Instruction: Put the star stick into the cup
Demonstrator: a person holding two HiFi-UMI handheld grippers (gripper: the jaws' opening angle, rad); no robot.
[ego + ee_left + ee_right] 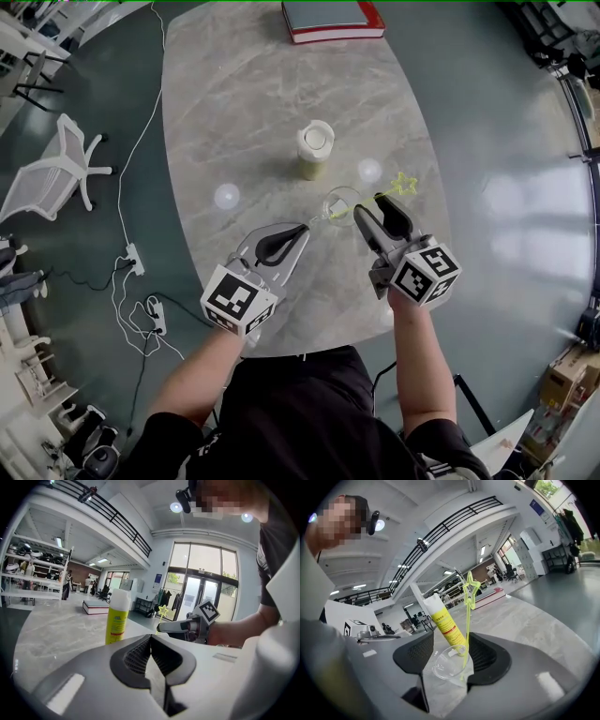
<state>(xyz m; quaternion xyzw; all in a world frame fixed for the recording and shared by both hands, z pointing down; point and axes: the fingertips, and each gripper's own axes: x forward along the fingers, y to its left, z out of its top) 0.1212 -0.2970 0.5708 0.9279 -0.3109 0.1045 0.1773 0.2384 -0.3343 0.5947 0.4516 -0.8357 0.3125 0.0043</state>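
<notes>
A clear plastic cup (341, 202) stands on the marble table (234, 103). The yellow-green star stick (401, 184) rests in it, its star end leaning out to the right. In the right gripper view the cup (449, 662) sits between my right gripper's (447, 660) open jaws, and the stick (468, 620) rises from it close by the right-hand pad (483, 657). My right gripper (372, 208) is just right of the cup. My left gripper (302, 230) is shut and empty, just left of the cup; its pads (140, 656) meet.
A yellow bottle with a white cap (316, 148) stands just behind the cup. A red-edged book (333, 19) lies at the table's far end. A white office chair (56, 173) and a power strip with cables (136, 262) are on the floor at left.
</notes>
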